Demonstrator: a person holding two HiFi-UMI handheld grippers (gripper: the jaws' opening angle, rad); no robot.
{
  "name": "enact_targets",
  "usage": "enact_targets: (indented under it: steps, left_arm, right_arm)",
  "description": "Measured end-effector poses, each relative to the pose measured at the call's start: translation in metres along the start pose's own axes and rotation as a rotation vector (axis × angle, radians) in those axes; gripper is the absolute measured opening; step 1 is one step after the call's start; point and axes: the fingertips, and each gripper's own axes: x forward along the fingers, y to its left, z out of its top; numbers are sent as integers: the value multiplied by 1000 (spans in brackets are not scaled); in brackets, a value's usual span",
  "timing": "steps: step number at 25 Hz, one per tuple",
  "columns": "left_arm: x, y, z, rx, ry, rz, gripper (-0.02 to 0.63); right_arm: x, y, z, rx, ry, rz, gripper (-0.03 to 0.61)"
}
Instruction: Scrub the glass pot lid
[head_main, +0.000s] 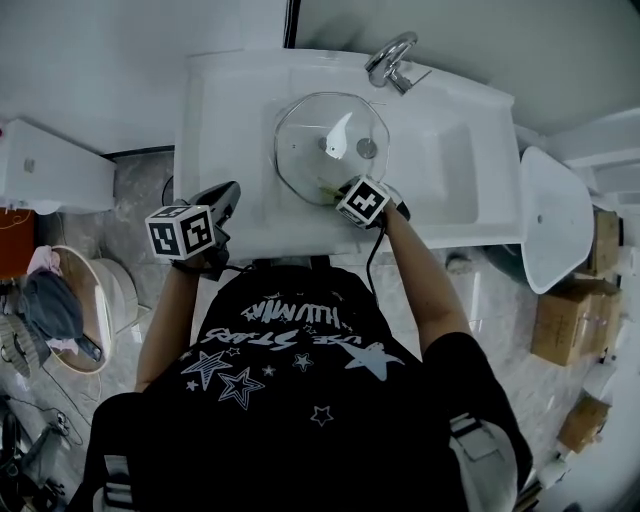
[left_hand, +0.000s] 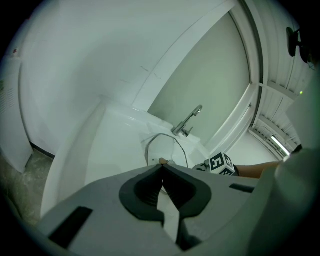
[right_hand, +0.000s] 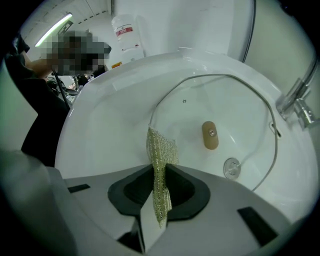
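The glass pot lid (head_main: 330, 135) lies in the white sink basin (head_main: 440, 150), its tan knob (right_hand: 210, 135) near the middle. My right gripper (head_main: 342, 190) reaches over the lid's near rim and is shut on a yellow-green scouring cloth (right_hand: 161, 147) that hangs against the glass. In the right gripper view the right gripper (right_hand: 161, 169) pinches the cloth upright between its pads. My left gripper (head_main: 226, 197) hovers over the sink's left deck, apart from the lid. Seen in its own view, the left gripper (left_hand: 161, 169) is shut with nothing in it.
A chrome faucet (head_main: 392, 62) stands at the back of the sink and the drain (right_hand: 231, 167) shows through the glass. A white bottle (right_hand: 127, 32) is beyond the sink. A laundry basket (head_main: 62, 300) sits left, a second white basin (head_main: 555, 215) and cardboard boxes (head_main: 565, 320) right.
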Motion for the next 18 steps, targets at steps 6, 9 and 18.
enact_targets:
  steps: [6,9,18]
  left_arm:
    - [1,5,2,47,44,-47,9]
    - [6,1,5,94,76,-89,9]
    - [26,-23,5,201,128,-208,9]
  right_arm:
    - [-33,-15,12,103,-88,-128,69]
    - [-58,-18,21,183,-159,-196,69]
    - [-113,10,41,384,-406,-343,69]
